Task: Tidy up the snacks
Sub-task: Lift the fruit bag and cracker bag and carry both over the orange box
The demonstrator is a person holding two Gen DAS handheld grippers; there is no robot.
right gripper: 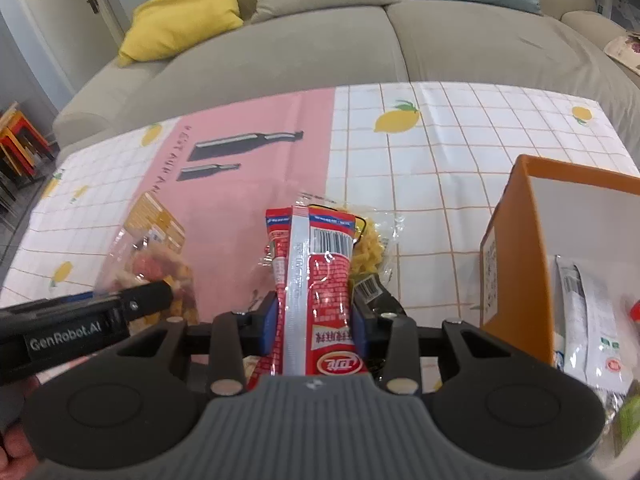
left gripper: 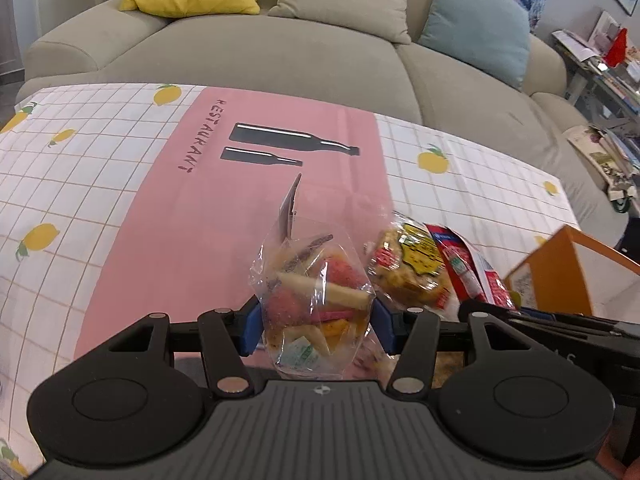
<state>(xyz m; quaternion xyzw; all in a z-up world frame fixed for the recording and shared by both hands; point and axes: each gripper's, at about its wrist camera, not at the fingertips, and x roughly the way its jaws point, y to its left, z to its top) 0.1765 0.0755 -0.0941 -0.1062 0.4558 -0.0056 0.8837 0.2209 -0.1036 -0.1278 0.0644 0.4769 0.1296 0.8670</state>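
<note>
My left gripper (left gripper: 316, 326) is shut on a clear bag of mixed colourful snacks (left gripper: 314, 300), held up above the pink strip of the tablecloth. My right gripper (right gripper: 314, 326) is shut on a red snack packet (right gripper: 316, 276) with a barcode and a silver seam, lifted off the table. Under and behind that packet lies a clear bag of yellow twisted snacks (right gripper: 370, 246). From the left wrist view the red packet (left gripper: 476, 268) and the yellow snack bag (left gripper: 412, 268) appear to the right. The left gripper's clear bag (right gripper: 156, 256) shows at the left of the right wrist view.
An orange box (right gripper: 516, 256) with a white inside stands at the right and holds a white packet (right gripper: 592, 312). The lemon-print tablecloth (right gripper: 460, 152) covers the table. A grey sofa (left gripper: 280, 52) with yellow, beige and blue cushions runs behind it.
</note>
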